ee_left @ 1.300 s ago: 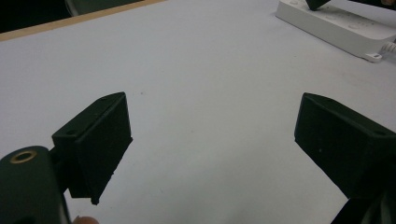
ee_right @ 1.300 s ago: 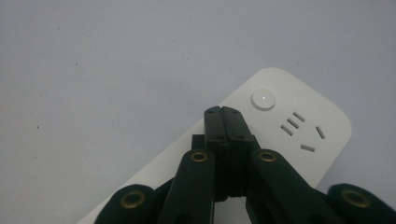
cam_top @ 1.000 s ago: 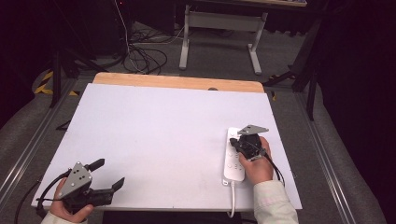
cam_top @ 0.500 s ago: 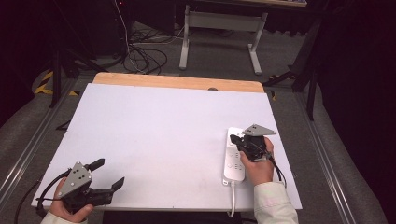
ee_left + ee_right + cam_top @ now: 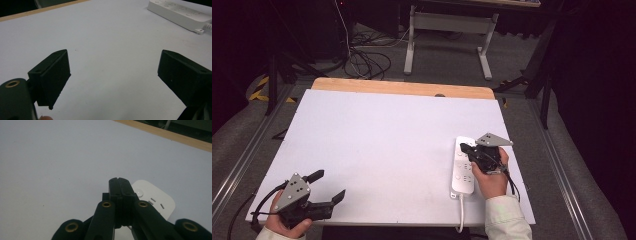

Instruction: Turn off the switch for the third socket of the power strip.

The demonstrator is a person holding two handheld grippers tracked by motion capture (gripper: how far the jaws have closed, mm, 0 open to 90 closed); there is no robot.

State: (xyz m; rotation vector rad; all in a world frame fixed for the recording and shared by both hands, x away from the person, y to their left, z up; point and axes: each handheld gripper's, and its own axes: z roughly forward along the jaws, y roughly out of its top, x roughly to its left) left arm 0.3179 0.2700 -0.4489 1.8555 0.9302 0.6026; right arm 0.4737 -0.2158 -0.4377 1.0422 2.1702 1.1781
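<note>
Your right gripper [image 5: 467, 148] has its jaws pressed fully together with nothing between them; in the right gripper view [image 5: 118, 182] the two black pads meet flat against each other. Your left gripper [image 5: 327, 186] stands wide open and holds nothing, its pads [image 5: 51, 77] well apart over bare surface.

Change noted: across the last second the right gripper has crept a little toward the far end of the strip; the jaws were already shut and have stayed shut. The left hand has not moved. My reading is that you are using the closed tips as a single finger to press, not to grasp, so the work is at the approach-and-press stage and no grip should be expected.

Largest item: the white flat table top [image 5: 377, 145] with a pale wooden far edge lies under both sets of jaws. Next, the white oblong plastic power strip [image 5: 460, 172] lies flat directly beneath and just ahead of the right jaws, its white cord running back toward you. The round white button [image 5: 140, 192] on the strip's end sits just beside the closed tips, to their right; I cannot tell whether they touch it.

Containers: I see none on the table, so there are no contents to record.
</note>
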